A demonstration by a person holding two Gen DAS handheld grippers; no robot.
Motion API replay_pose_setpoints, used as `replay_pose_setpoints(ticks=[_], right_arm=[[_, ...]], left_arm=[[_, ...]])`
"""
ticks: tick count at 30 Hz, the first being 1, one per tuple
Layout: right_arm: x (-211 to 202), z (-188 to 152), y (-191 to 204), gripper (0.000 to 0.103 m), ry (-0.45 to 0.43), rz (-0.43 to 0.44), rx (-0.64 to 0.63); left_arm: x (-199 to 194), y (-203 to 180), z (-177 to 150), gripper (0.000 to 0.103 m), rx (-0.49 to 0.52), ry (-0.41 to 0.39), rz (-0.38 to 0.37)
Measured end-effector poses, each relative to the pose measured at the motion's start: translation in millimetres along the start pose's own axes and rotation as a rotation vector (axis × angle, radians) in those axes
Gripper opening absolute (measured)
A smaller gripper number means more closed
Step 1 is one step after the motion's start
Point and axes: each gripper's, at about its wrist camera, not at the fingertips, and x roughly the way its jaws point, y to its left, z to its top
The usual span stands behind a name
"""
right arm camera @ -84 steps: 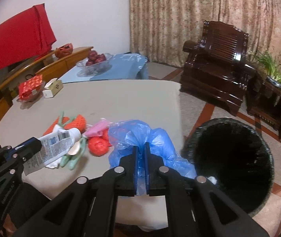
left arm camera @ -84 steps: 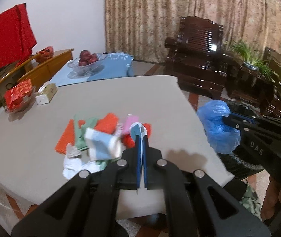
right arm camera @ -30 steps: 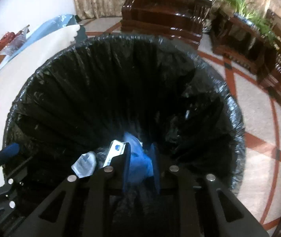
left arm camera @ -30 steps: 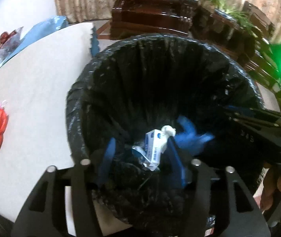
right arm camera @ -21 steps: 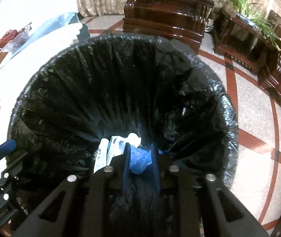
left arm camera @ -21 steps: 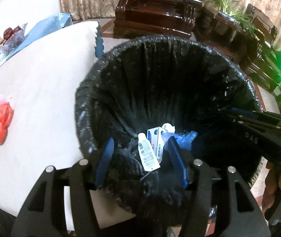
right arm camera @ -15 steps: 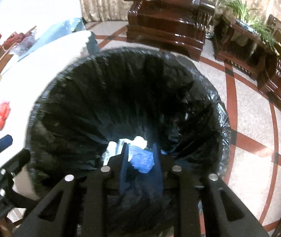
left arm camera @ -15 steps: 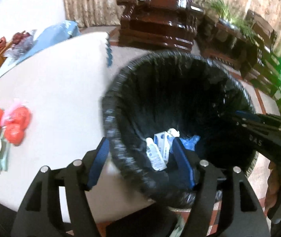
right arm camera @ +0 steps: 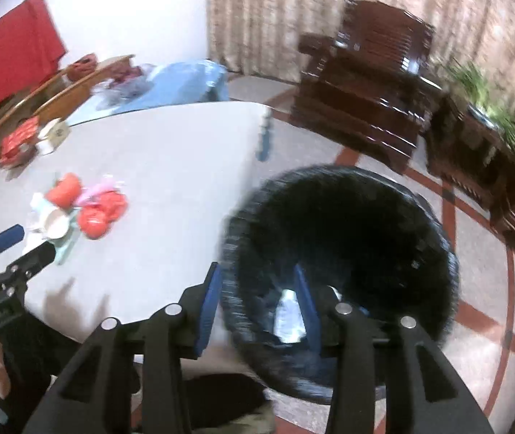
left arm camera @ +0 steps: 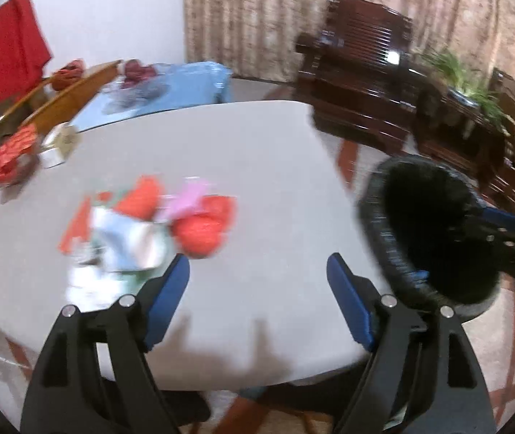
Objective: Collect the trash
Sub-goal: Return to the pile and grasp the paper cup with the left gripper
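Note:
A pile of trash (left arm camera: pixel 149 224) lies on the grey table (left arm camera: pixel 257 166): red and orange wrappers, a pink scrap, white and pale green pieces. My left gripper (left arm camera: pixel 257 289) hangs over the table's near edge, just right of the pile; its jaws are opening wide with nothing between them. The black-lined bin (right arm camera: pixel 340 253) stands on the floor beside the table, with a white tube (right arm camera: pixel 288 314) inside. Above the bin's near rim my right gripper (right arm camera: pixel 257 300) is empty, its jaws opening. In the right wrist view the pile (right arm camera: pixel 84 209) and the left gripper (right arm camera: pixel 15 249) show at the left.
A dark wooden armchair (left arm camera: pixel 358 83) and a potted plant (left arm camera: pixel 463 76) stand behind the bin. At the table's far left sit a red packet (left arm camera: pixel 13 153) and a small box (left arm camera: pixel 58 144). Beyond them are a glass fruit bowl (left arm camera: pixel 134 83) and a blue cloth (left arm camera: pixel 185 86).
Both grippers have risen out of the bin and swung left toward the table, their jaws widening. The tube and the blue bag were let go and stayed in the bin.

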Motion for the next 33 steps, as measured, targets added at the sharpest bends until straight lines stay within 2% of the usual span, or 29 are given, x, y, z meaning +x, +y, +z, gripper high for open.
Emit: replay_pose_setpoints(ticks=[7,10,13,15,19,22,29,33], right_arm=[[8.7,7.4,89.9,0.042,-0.002,0.087,-0.084],[14.3,10.3,126.6,0.042,-0.012,0.111,-0.118],[21.8,11.3,153.2,0.042,-0.014,0.149,-0.124],[29.1,13.1,171.9,0.042,-0.009,0.169,-0.13],[44.4,14.4,203.4,0.042,-0.017,0.159,-0.166],[58.4,14.6,212.3,0.042,-0.002,0.155,-0.177],[88.1,18.4,195.3,0.042,0.02,0.125,-0.143],[103.2,21.0,184.7,0.042,0.04,0.122,-0.124]], left_arm=[[-7.0,110.2,-13.4,0.076,-0.091,-0.005,0.119],[-4.8,152.2,-20.2,0.076,-0.127,-0.009,0.147],[0.2,177.4,-24.7,0.077,-0.139,-0.012,0.164],[5.9,190.2,-27.7,0.077,-0.155,-0.009,0.146],[17.8,189.6,-30.7,0.077,-0.145,-0.012,0.079],[31.6,176.4,-29.2,0.077,-0.134,-0.009,0.035],[73.6,146.7,-20.9,0.077,-0.101,0.016,-0.024],[98.1,133.3,-18.0,0.078,-0.07,0.044,-0.019]])
